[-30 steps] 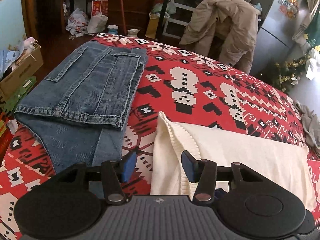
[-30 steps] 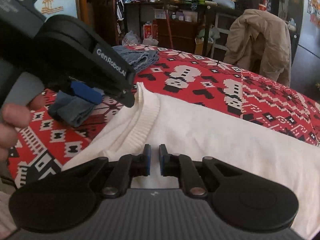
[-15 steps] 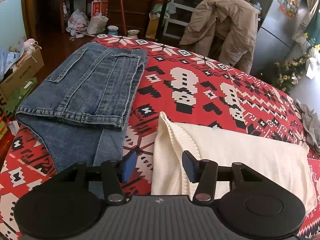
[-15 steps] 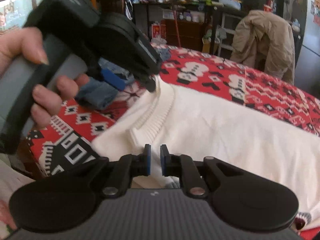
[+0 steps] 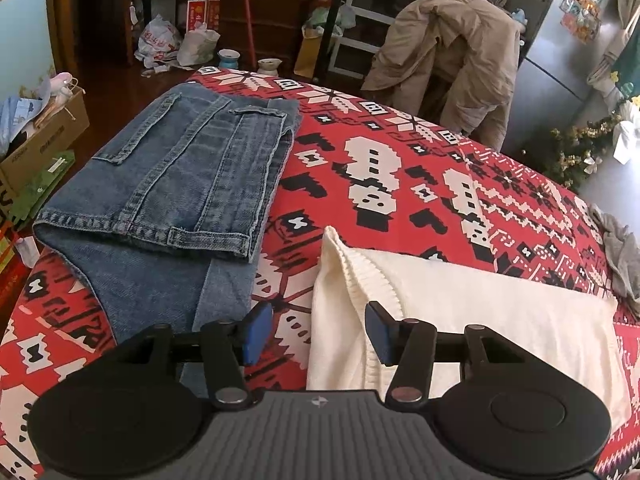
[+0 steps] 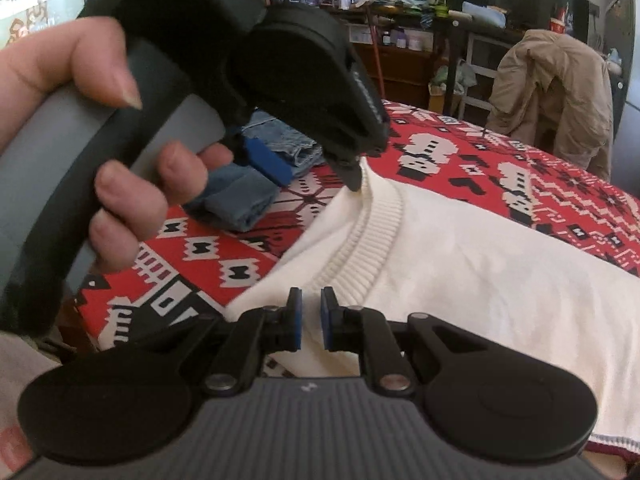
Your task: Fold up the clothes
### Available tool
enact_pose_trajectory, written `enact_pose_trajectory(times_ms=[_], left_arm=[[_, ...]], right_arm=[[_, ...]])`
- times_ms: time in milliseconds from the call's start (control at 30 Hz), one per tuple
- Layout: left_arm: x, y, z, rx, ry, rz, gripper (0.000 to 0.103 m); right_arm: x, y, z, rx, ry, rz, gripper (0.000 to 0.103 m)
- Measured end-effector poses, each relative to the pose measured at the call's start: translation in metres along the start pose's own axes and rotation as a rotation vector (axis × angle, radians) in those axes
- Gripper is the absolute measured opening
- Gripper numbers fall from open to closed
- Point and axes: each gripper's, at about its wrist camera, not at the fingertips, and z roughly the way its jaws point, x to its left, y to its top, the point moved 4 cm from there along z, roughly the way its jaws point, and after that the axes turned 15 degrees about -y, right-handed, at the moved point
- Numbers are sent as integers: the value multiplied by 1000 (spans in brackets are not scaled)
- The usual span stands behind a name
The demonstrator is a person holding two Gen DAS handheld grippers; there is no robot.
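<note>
A cream knit sweater (image 5: 480, 312) lies folded on the red patterned bed cover (image 5: 400, 168), its ribbed collar (image 6: 360, 236) toward me. My left gripper (image 5: 316, 332) is open, hovering just above the sweater's near left corner, one finger on each side of its edge. In the right wrist view the left gripper (image 6: 316, 164) hangs over the collar, held by a hand. My right gripper (image 6: 311, 318) has its jaws nearly closed with a thin gap, over the sweater's near edge; whether it pinches cloth is unclear.
Folded blue jeans (image 5: 172, 200) lie on the bed's left side. A beige jacket (image 5: 448, 52) hangs over a chair beyond the bed. A grey cloth (image 5: 620, 248) lies at the right edge. Boxes and bags sit on the floor at left.
The right wrist view has shifted left and nearer to the left gripper, which now fills its upper left. The left gripper has barely moved. Both jaws look unchanged.
</note>
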Motion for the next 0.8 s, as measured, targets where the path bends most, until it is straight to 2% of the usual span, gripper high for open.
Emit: enact_pose_trajectory(times_ms=[200,233,300,500,567,800], left_arm=[[3,0,-2,-11,0,-16,51],[3,0,-2,-12,-1,-19,50],[1,-1,0,-4,-12,-20,41],[-5,-3,6,17,-37,-1,33],[-5,-4,7,22,-41,3,33],[-1,-4,10,30,-31,-22,33]], right_arm=[[-15,8,-7,-2,25,63,14],[-20,10,-7,-8,13,69,14],[-34,15,-5,-18,-15,88,14],[-64,29,25,-6,-109,92,14],[-65,31,34,-4,-115,89,12],[-53,19,41,30,-116,93,13]])
